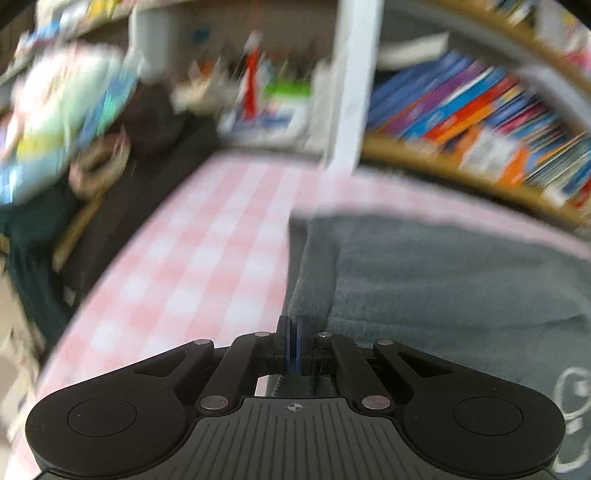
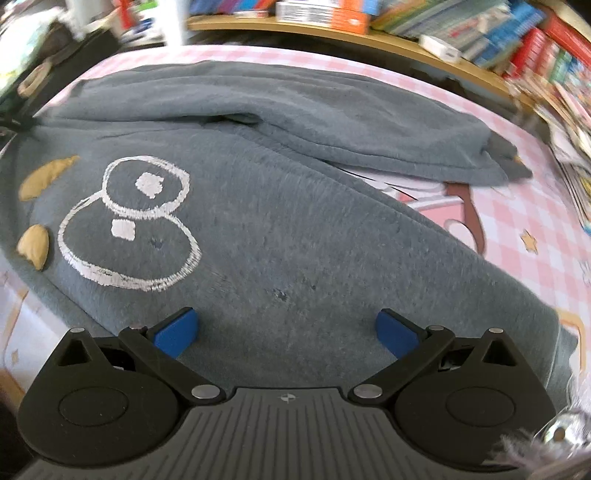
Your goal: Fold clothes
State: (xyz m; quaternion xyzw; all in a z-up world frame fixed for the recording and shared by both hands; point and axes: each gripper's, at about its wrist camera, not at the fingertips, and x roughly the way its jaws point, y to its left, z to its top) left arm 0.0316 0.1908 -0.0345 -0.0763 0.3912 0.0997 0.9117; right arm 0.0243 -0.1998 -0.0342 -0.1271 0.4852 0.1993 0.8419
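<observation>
Your left gripper (image 1: 294,341) is pressed together on the near edge of the grey fleece sweatshirt with the white chalk-style figure (image 2: 280,236), blue pads (image 1: 303,343) pinching a ridge of cloth. Your right gripper (image 2: 287,332) hovers spread wide over the sweatshirt's lower body, holding nothing. The sweatshirt lies across the pink-and-white checked cloth (image 1: 192,251), one sleeve (image 2: 332,122) folded over its far side. Beyond it, wooden shelves of colourful books (image 2: 480,33). Watch it: that pinch looks thin, so a fast lift could slip the fleece free or drag the whole sweatshirt askew.
</observation>
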